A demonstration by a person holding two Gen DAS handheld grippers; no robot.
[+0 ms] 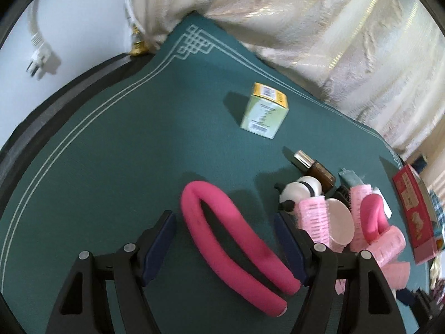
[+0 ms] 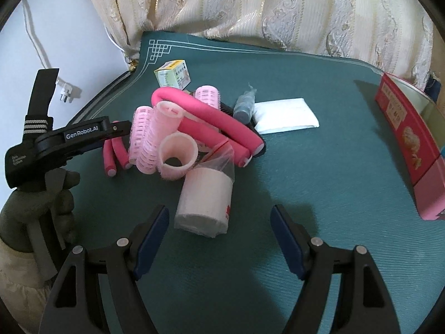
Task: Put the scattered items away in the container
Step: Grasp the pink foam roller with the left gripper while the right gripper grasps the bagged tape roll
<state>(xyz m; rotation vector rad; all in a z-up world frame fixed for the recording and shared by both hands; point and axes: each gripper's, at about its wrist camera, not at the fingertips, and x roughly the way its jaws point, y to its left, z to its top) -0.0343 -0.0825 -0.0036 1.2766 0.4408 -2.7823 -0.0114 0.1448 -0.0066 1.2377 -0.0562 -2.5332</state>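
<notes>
My left gripper [image 1: 224, 239] stands open over the green mat, and a folded pink foam curler rod [image 1: 236, 239] lies between its fingers without being squeezed. To its right is a heap of pink velcro rollers [image 1: 314, 217]. My right gripper [image 2: 221, 217] is also open, low over the mat, with a plastic-wrapped white roll [image 2: 204, 200] lying just ahead of its left finger. Beyond the roll lie more pink rollers [image 2: 155, 136] and a second pink rod [image 2: 211, 119]. A red open box [image 2: 403, 139] stands at the mat's right edge.
A green-yellow carton [image 1: 264, 111], a brown bottle with a silver cap [image 1: 317, 168], a blue-grey tube [image 2: 244, 105] and a white packet [image 2: 286, 115] lie on the mat [image 2: 319, 189]. Curtains hang behind. A gloved hand [image 2: 41, 203] holds the left gripper [image 2: 122, 128] at the left.
</notes>
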